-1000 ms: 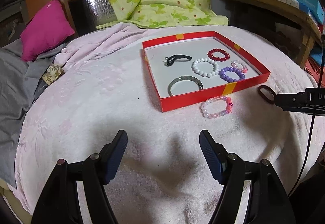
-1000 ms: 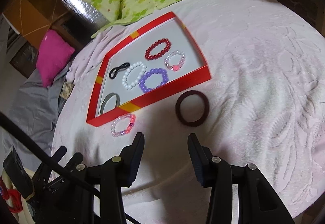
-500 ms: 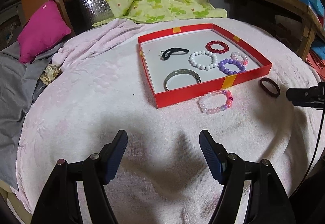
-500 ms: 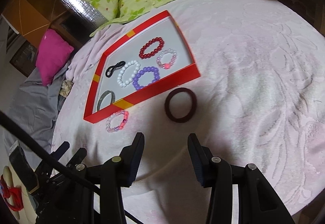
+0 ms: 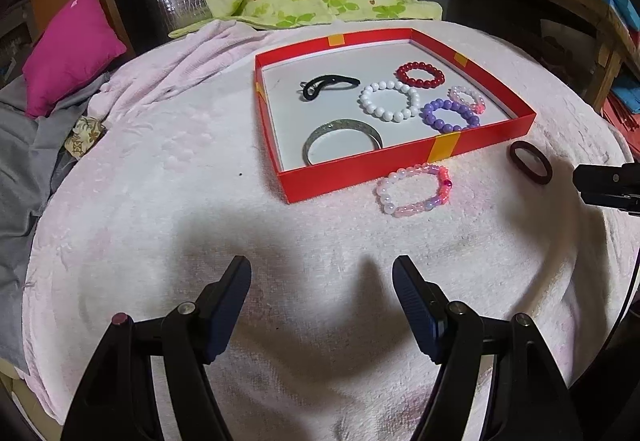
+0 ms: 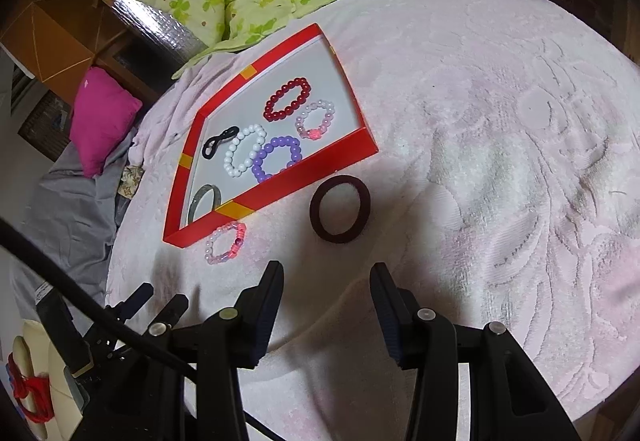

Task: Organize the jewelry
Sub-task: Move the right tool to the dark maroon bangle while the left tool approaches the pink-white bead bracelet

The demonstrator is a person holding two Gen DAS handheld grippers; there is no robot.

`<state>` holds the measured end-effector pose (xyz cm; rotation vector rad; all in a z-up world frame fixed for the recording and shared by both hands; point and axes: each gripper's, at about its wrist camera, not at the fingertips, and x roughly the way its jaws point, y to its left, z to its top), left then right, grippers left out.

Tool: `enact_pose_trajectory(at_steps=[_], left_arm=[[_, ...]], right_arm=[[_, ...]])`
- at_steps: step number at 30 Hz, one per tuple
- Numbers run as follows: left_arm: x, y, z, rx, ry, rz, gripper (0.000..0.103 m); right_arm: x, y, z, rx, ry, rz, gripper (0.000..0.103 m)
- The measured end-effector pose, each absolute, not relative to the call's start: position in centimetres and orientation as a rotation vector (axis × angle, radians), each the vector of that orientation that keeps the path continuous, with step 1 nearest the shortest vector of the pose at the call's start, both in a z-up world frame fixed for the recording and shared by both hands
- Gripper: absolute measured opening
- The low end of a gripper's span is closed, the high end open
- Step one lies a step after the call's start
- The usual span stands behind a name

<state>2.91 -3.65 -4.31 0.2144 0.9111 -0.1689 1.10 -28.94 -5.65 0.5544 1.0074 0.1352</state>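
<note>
Right wrist view: the right gripper point(image 6: 326, 281), jaws spread and empty, hovers near the dark maroon band point(image 6: 340, 209) lying outside the red tray point(image 6: 280, 197) (left gripper point(image 5: 322, 285) likewise spread), best straddling one side of the band squarely before pinching.

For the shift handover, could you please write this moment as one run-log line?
left gripper: open, empty | right gripper: open, empty | outside red tray: pink bead bracelet, maroon hair tie | tray: six pieces

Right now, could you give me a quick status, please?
Both grippers open, empty. Pink bracelet, maroon band outside red box. Nothing blocking.
</note>
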Motion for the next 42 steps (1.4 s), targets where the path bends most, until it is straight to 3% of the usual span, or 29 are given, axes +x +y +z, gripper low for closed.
enact_pose_trajectory(at_steps=[23, 42], left_arm=[[7.2, -4.1, -5.8, -0.078, 0.988, -0.185, 0.074], [7.3, -4.2, -6.2, -0.041, 1.001, -0.166, 0.074]], right_arm=[[1.3, -29.5, -6.4, 0.586, 1.034, 0.095, 0.05], [3.4, -30.1, -6.8, 0.533, 1.013, -0.039, 0.05]])
